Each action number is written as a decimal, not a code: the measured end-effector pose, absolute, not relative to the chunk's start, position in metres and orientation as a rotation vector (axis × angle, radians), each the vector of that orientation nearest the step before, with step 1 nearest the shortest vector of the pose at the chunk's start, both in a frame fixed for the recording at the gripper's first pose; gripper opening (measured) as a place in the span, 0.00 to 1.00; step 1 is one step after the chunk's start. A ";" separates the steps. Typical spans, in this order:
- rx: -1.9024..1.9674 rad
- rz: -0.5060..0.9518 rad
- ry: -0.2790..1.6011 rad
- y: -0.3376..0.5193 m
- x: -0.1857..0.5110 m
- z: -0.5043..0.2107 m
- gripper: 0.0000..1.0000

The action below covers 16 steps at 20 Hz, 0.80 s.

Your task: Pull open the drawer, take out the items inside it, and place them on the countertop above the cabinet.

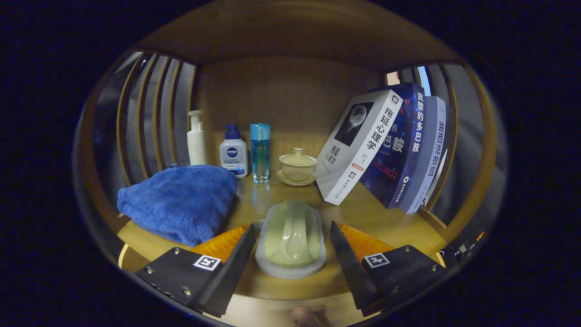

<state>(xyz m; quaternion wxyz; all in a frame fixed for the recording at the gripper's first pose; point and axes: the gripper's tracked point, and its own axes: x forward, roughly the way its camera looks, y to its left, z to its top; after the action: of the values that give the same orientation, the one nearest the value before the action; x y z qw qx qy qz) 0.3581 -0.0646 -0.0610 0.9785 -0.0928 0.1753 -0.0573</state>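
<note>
The gripper (290,247) has its jaws spread apart, either side of a spoon (292,229) in its dish (290,268) on the counter (386,218) near the front edge, touching neither.

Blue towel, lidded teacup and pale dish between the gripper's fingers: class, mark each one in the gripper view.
Blue towel (181,202): gripper view, middle of its folded bulk.
Lidded teacup (297,167): gripper view, cup wall below the lid.
Pale dish (291,238): gripper view, its hollow centre, between the open gripper (291,247) fingers.
</note>
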 end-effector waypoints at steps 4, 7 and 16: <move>-0.166 -0.112 0.342 -0.051 0.321 -0.049 0.98; -0.121 -0.124 0.331 -0.048 0.294 -0.038 0.98; -0.006 -0.118 0.219 -0.035 0.195 0.014 0.98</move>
<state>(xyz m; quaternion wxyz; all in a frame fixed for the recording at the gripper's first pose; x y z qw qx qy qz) 0.1951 -0.0348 0.0139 0.9922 -0.0028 0.1094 -0.0591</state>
